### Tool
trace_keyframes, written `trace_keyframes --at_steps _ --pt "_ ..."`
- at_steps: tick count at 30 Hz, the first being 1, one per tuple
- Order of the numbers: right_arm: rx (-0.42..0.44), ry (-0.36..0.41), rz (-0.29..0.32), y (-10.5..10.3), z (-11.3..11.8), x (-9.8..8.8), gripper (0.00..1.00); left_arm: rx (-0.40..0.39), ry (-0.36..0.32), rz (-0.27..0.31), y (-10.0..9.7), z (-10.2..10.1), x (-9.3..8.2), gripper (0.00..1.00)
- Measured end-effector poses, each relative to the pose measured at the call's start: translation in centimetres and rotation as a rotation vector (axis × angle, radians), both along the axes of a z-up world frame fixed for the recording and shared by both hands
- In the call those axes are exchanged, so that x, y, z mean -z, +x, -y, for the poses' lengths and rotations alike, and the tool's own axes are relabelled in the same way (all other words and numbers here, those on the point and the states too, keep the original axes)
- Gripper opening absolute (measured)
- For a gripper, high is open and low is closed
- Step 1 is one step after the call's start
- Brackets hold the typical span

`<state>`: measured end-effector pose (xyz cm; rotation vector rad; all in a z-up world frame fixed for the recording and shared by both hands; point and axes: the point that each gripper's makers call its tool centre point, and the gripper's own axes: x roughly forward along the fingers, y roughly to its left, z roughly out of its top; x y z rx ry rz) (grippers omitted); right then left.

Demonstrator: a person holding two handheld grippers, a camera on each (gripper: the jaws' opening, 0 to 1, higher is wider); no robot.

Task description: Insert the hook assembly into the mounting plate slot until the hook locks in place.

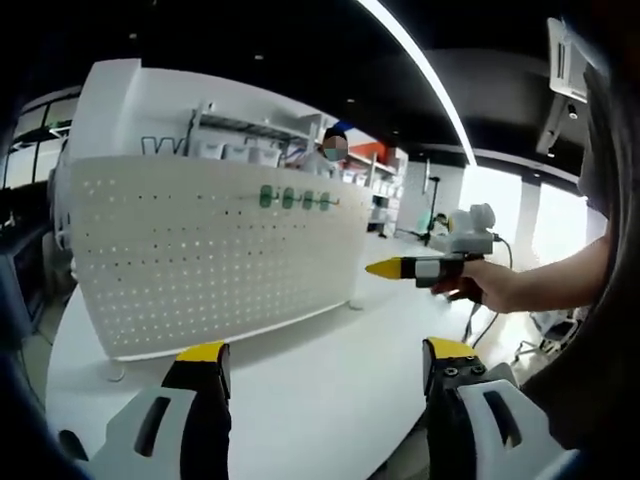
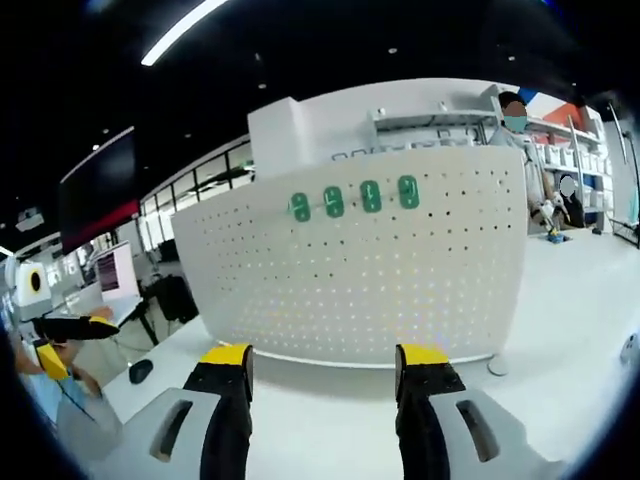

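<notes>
open tongs facing pegboard, four green hooks

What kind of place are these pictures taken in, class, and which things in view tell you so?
Probably an open showroom or lab: a white pegboard with green hooks stands on a white table, with shelving behind and long ceiling strip lights.

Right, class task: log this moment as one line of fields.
left hand-held gripper: open, empty | right hand-held gripper: open, empty | pegboard: upright on table | green hooks: four in a row
</notes>
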<state>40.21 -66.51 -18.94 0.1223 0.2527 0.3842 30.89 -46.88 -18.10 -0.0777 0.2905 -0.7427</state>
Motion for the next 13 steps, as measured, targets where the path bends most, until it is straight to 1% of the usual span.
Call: trace_keyframes --at_steps 3,9,13 --pt "-0.006 -0.007 -0.008 -0.9 -0.2 0.3 0.60 -0.003 -0.001 0.001 0.0 -0.1 0.0 0.80" --pt "-0.020 -0.024 -0.020 -2.2 -0.4 1.0 0.66 -0.008 -0.007 -0.004 -0.1 -0.3 0.0 0.80" --pt "-0.024 -0.015 -0.033 -3.1 -0.5 1.3 0.69 -0.010 -0.005 -0.002 -0.2 -0.4 -0.1 0.80"
